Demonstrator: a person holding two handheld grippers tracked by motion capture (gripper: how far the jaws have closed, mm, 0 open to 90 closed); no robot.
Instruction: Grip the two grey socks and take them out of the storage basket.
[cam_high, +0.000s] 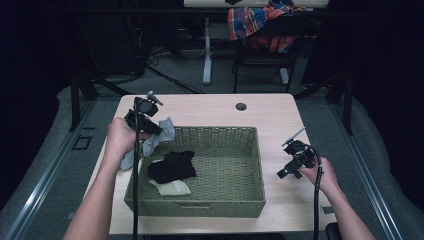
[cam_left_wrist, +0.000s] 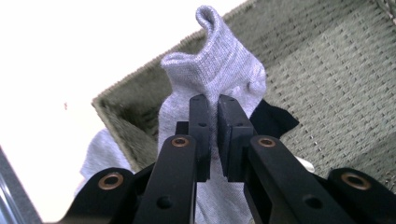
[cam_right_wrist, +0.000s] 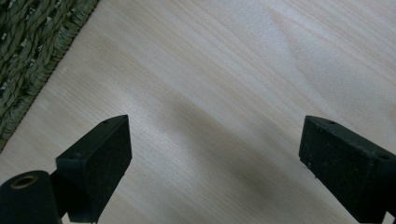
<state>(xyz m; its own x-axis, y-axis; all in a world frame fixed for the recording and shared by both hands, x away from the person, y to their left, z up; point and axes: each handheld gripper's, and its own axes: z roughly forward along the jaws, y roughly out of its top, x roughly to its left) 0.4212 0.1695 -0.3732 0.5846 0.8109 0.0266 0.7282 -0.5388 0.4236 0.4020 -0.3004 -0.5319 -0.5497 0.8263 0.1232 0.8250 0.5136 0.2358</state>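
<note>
high view: left gripper up over the back-left corner of the olive-green woven rectangular basket, pinching a light grey knit ankle sock. sock hangs limp from the jaws, draped across the basket's left rim, lower end trailing outside on the pale wooden table. inside the basket a crumpled black fabric piece and, just in front of it, a small cream-white cloth piece. right gripper on the right of the basket, low over bare table, well apart from the sock.

left gripper view: jaws pressed nearly together on the grey sock, fold of knit bunched up above the pads, rest hanging below and behind. basket corner right under it, black fabric peeking from behind the right jaw. looks soft, light, floppy, no stiffness at all; not fragile, not slippery, knit grips the pads well. likely sags and swings when carried, loose end may snag on the wicker rim. best hold probably a bunched fold near the middle or the cuff, so less tail dangles.

right gripper view: jaws spread wide, nothing between them, just wood grain of the table; basket edge at upper left.
</note>
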